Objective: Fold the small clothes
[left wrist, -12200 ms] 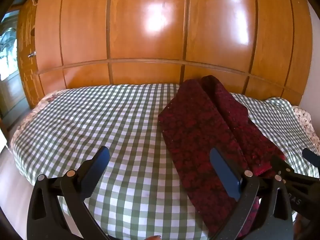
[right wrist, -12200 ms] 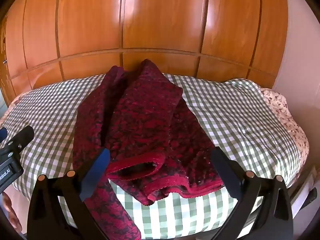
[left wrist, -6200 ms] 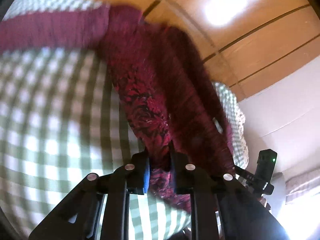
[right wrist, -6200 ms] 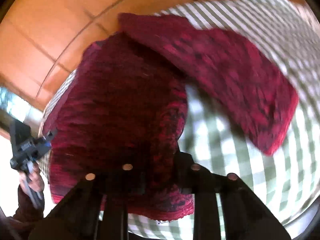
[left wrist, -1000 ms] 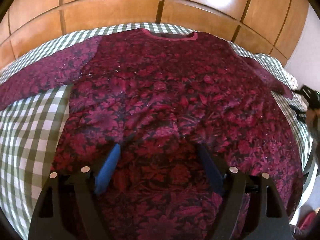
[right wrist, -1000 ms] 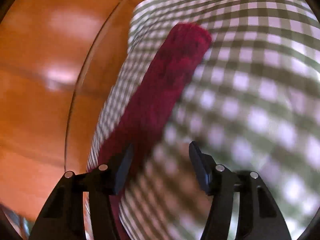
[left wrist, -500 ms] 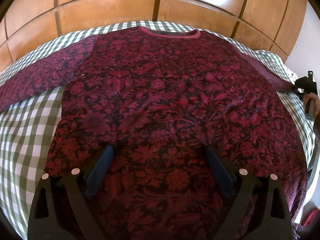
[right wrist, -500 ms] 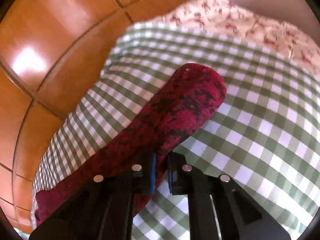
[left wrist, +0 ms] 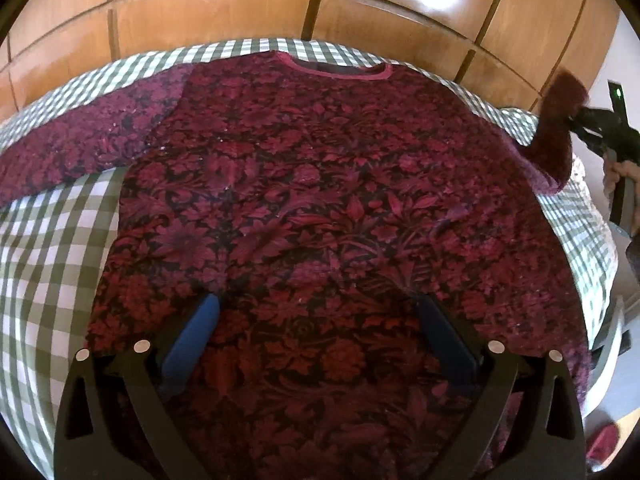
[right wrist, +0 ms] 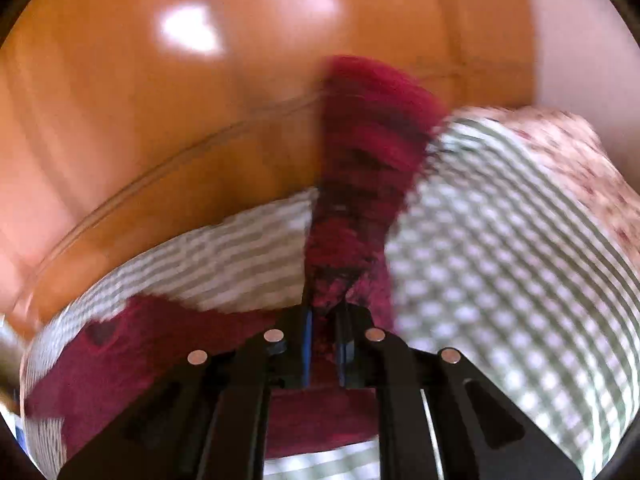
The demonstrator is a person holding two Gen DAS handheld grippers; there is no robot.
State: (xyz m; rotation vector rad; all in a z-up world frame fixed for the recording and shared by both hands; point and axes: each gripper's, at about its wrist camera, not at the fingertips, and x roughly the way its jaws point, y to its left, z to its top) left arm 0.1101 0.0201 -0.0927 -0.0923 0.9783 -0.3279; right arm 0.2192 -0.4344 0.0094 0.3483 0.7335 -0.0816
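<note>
A dark red floral sweater (left wrist: 320,216) lies spread flat on the green checked bed cover (left wrist: 48,240), neckline at the far side. Its left sleeve (left wrist: 80,144) lies stretched out to the left. My left gripper (left wrist: 316,320) is open and empty, low over the sweater's hem. My right gripper (right wrist: 324,316) is shut on the right sleeve (right wrist: 360,184) and holds it lifted off the bed; the view is blurred. In the left wrist view the right gripper (left wrist: 580,118) shows at the far right with the raised sleeve (left wrist: 556,128).
A glossy wooden panelled wall (left wrist: 320,4) runs behind the bed. A floral sheet edge (right wrist: 580,168) shows at the bed's right side. A white wall (left wrist: 624,60) is at the right.
My right gripper has lifted the right sleeve off the bed, up and inward. My left gripper has stayed open over the hem, drawing back slightly.
</note>
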